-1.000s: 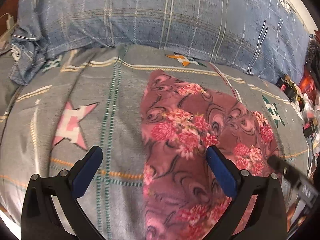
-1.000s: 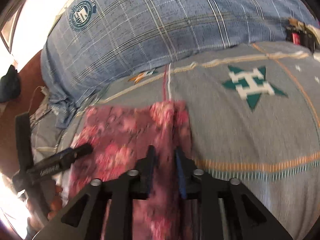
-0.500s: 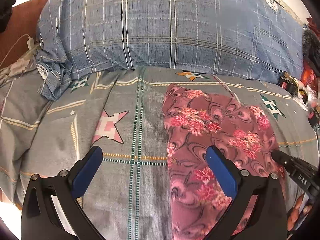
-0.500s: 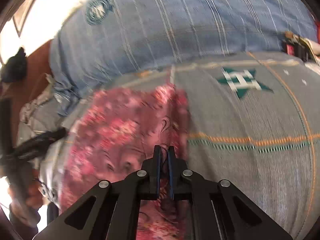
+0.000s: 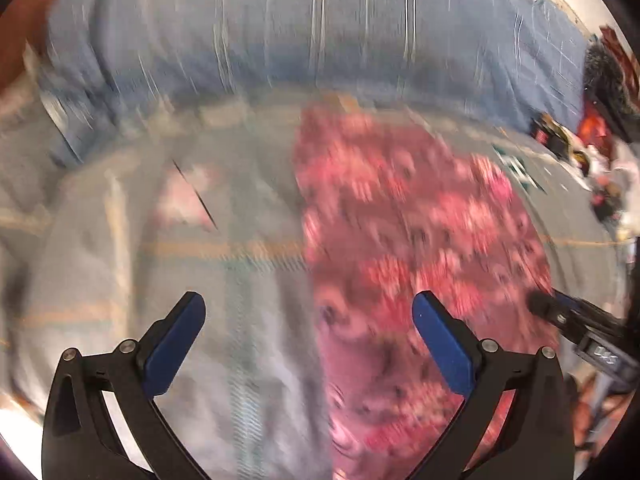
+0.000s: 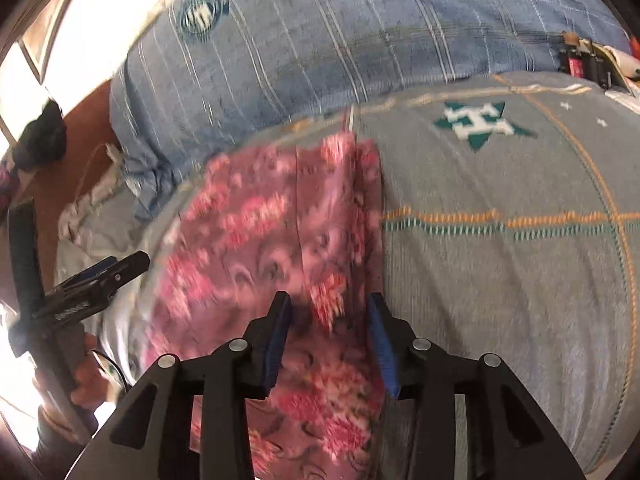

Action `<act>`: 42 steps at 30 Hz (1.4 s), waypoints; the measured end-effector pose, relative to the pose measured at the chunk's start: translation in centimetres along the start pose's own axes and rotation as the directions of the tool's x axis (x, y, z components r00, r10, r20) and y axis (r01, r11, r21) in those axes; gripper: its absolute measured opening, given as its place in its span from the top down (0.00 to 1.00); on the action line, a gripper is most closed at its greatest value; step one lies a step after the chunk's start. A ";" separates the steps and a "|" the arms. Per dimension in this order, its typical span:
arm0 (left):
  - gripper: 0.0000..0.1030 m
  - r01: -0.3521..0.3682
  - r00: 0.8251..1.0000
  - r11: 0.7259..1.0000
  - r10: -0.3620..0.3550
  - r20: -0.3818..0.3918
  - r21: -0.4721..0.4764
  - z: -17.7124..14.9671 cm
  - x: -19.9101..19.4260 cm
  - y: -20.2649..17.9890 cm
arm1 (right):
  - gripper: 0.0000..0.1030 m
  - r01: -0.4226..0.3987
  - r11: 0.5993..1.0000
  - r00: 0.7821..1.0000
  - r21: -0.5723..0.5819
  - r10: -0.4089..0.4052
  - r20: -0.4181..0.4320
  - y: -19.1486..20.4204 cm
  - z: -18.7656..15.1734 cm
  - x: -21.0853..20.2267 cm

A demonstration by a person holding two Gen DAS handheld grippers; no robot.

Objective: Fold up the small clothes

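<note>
A pink floral garment lies flat on the grey patterned blanket, folded lengthwise; it also shows in the right wrist view. My left gripper is wide open and empty, its right finger over the garment's left part. My right gripper is open over the garment's right edge, holding nothing. The left gripper shows at the left of the right wrist view, and the right gripper's fingers show at the right edge of the left wrist view. The left wrist view is motion-blurred.
A large blue plaid pillow lies behind the garment along the blanket's far side. Small cluttered items sit at the far right. A green star motif marks the blanket right of the garment.
My right gripper was shut and has opened over the garment's right edge. My left gripper stays open and is moving, blurring its view.
</note>
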State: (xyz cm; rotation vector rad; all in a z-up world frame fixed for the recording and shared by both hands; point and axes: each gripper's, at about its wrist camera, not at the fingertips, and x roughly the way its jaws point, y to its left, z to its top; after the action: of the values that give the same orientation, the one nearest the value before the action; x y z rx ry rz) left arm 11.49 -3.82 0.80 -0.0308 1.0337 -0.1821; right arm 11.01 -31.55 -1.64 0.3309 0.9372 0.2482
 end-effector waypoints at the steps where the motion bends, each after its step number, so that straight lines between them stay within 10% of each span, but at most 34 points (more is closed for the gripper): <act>1: 0.00 0.022 0.999 1.000 -0.023 -0.028 -0.006 -0.4 0.7 0.2 | 0.77 -0.010 1.000 1.000 -0.026 0.010 0.022 0.4 -0.1 -0.3; 2: 0.00 0.036 0.998 0.999 -0.036 -0.046 -0.004 -0.7 1.2 0.3 | 0.93 -0.005 0.999 0.999 -0.045 0.007 0.046 0.8 -0.1 -0.7; 8: 0.02 0.118 0.989 0.988 -0.126 -0.071 -0.104 -0.8 2.5 1.9 | 0.92 0.050 0.998 0.998 -0.048 -0.049 0.035 0.8 -0.3 0.2; 17: 0.04 0.200 0.974 0.978 -0.205 -0.096 -0.059 -5.1 0.8 1.6 | 0.60 -0.052 0.998 0.999 0.031 0.053 -0.011 -1.3 -3.0 -1.5; 19: 0.04 0.140 0.988 0.990 -0.139 -0.063 0.018 -5.7 0.6 0.5 | 0.67 -0.059 0.998 0.998 0.037 0.059 0.001 -1.7 -3.3 -1.4; 20: 0.04 0.125 0.991 0.992 -0.122 -0.060 0.037 -5.9 0.2 0.1 | 0.87 -0.051 0.998 0.999 0.028 0.050 0.015 -1.4 -3.3 -1.8; 22: 0.04 0.141 0.989 0.988 -0.138 -0.047 0.068 -6.0 -1.1 -0.6 | 0.87 -0.055 0.998 0.998 0.004 0.055 0.044 -0.7 -3.0 -3.2; 27: 0.04 0.146 0.989 0.985 -0.142 -0.050 0.087 -7.3 -1.1 -1.1 | 0.65 -0.083 0.996 0.997 0.023 0.083 -0.006 -1.0 -4.2 -3.7; 34: 0.01 0.065 0.997 0.985 -0.060 -0.040 0.161 -7.6 -0.9 -2.2 | 0.60 0.131 0.987 0.990 -0.093 -0.134 -0.036 0.4 -4.7 -2.7; 42: 0.01 0.011 0.995 0.990 -0.024 0.092 0.137 -6.8 -3.7 -1.9 | 0.12 0.376 0.903 0.926 -0.206 -0.369 0.074 3.1 -3.8 -5.4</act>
State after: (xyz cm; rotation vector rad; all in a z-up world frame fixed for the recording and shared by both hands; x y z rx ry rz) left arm 3.54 -4.69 0.70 0.0752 0.9254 -0.2652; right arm 4.59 -29.94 1.48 -0.0501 0.9119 -0.0096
